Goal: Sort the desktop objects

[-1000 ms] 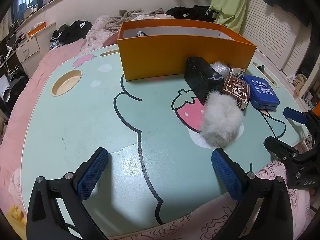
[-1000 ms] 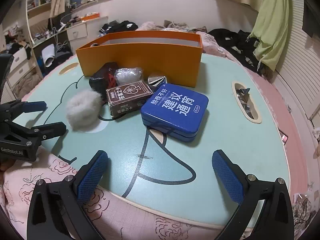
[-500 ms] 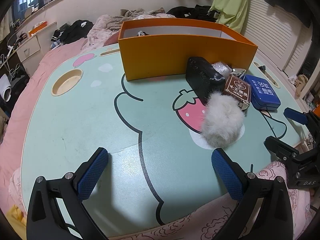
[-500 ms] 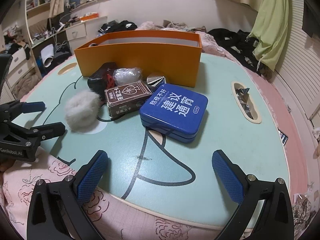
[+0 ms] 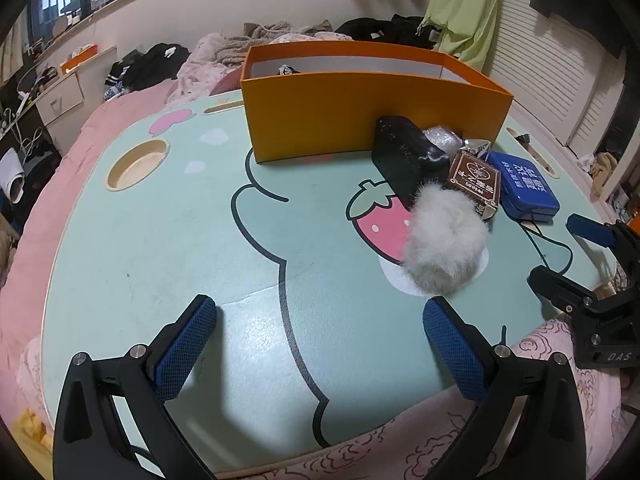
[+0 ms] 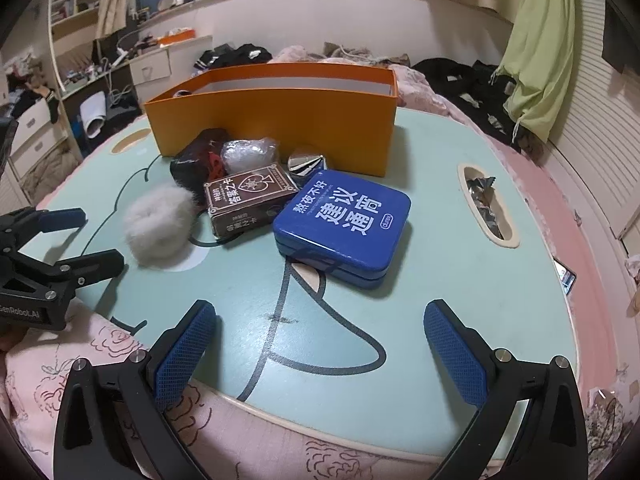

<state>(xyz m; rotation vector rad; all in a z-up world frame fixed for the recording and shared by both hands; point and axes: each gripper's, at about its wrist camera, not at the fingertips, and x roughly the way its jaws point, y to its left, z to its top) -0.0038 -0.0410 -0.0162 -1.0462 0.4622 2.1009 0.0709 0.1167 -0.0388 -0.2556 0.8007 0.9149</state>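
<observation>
Left wrist view: the left gripper (image 5: 320, 340) hangs low over the near edge of the mint table (image 5: 160, 248), fingers wide apart with nothing between them. Just beyond its right pad (image 5: 452, 344) sits a white fluffy ball (image 5: 444, 240) on a printed strawberry. Behind the ball, touching or nearly so, lie a black box (image 5: 404, 156), a brown card box (image 5: 476, 178) and a blue tin (image 5: 526, 184), with a clear wrapped bundle (image 5: 440, 138) tucked against the orange box (image 5: 368, 112). The orange box stands open-topped at mid-table; a small dark item shows inside, too small to tell. The right gripper (image 5: 560, 252) shows at the right edge, fingers apart. Right wrist view: the right gripper (image 6: 320, 340) sits at the near table (image 6: 440, 280) rim, fingers spread, empty. The tin (image 6: 344, 220) lies just ahead, the card box (image 6: 248, 200) touching its left side, the ball (image 6: 158, 226) further left. A silver foil piece (image 6: 306, 162) rests between tin and orange box (image 6: 280, 120). The left gripper (image 6: 80, 236) enters from the left, fingers apart, near the ball.
</observation>
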